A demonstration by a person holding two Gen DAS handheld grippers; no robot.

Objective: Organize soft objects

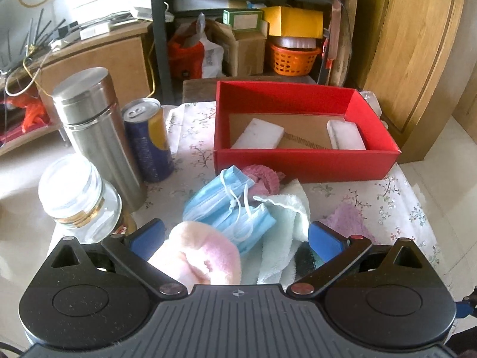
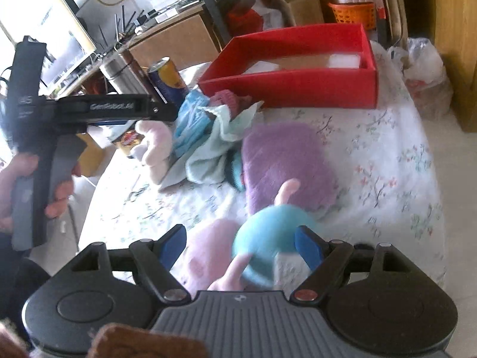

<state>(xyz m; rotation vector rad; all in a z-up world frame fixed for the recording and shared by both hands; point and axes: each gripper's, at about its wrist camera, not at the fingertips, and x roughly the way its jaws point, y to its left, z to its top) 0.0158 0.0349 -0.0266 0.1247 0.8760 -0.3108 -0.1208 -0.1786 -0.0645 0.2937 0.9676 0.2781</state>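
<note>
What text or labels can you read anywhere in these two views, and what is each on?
"GenRobot.AI", slightly blurred: side of the left gripper, right wrist view.
Blue and yellow can: print too blurred to read.
Cardboard liner in the red box: a printed line, unreadable.
Jar label: red and yellow logo, unreadable.
White bag on the shelf: dark print, too small.
Green box: label illegible.

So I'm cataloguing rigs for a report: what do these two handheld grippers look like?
Both match: the left gripper and right gripper have blue pads on black linkage arms with silver and red pivot caps, round black housings and a ribbed grey centre plate. The left gripper's black-and-grey pistol handle carries white lettering.
</note>
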